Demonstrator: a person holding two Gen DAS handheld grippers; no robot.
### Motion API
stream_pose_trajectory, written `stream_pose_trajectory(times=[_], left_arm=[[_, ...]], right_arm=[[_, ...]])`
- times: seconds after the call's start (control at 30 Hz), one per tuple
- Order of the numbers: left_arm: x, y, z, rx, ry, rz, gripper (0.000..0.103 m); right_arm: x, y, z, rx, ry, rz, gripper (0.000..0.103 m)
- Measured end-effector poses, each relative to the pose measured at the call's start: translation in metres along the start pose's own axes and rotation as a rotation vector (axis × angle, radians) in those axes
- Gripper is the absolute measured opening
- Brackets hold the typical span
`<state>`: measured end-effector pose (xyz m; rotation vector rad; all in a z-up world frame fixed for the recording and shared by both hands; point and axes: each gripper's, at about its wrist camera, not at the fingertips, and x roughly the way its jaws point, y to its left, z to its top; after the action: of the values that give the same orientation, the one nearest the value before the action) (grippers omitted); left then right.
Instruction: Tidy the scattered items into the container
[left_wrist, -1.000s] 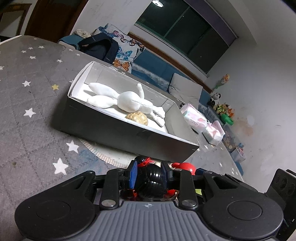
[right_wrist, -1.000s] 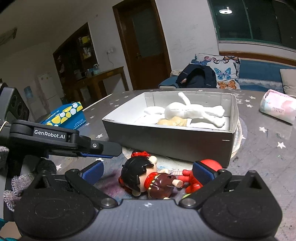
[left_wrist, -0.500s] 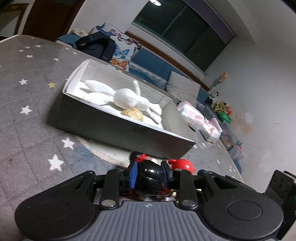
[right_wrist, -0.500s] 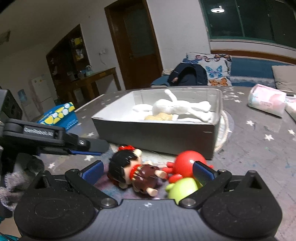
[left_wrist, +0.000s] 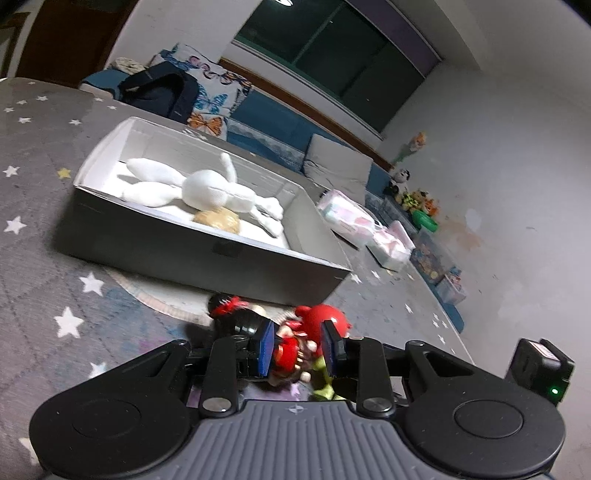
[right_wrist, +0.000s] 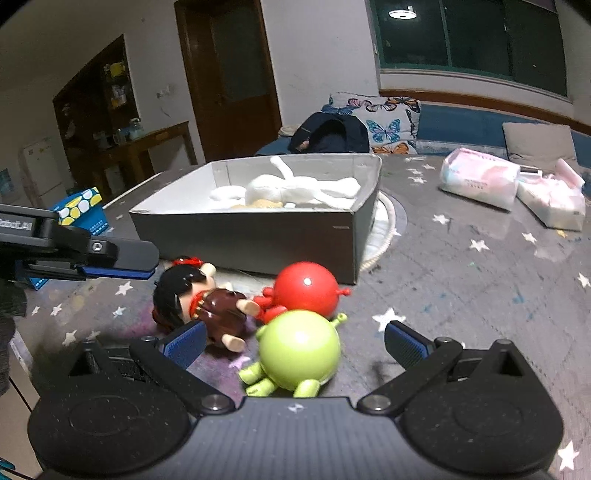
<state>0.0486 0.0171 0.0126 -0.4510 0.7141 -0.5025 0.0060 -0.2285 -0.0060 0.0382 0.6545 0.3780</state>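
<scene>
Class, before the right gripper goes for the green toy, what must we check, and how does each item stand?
1. Right gripper fingers open: ok, either side of the green toy.
2. Doll clear of those fingers: not ok, its foot lies by one.
3. Red toy apart from green toy: cannot tell, they overlap.
4. Box has room: ok, bare floor beside the white plush.
5. Left gripper out of the way: ok, off beside the doll's head.
</scene>
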Motion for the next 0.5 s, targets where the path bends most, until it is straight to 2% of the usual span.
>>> stream_pose_trajectory(times=[0.23,0.5], left_arm=[[0.011,-0.019,-0.008,0.051,0.043,-0.053,0.030],[0.022,-0.024,-0.016,0.057,0.092,-0.066,0.030]], right_arm=[[0.006,-0.009,-0.008,0.005,0.035,-0.033,0.103],[0.010,-0.012,-0.012,-0.003,0.052,-0.041,0.103]])
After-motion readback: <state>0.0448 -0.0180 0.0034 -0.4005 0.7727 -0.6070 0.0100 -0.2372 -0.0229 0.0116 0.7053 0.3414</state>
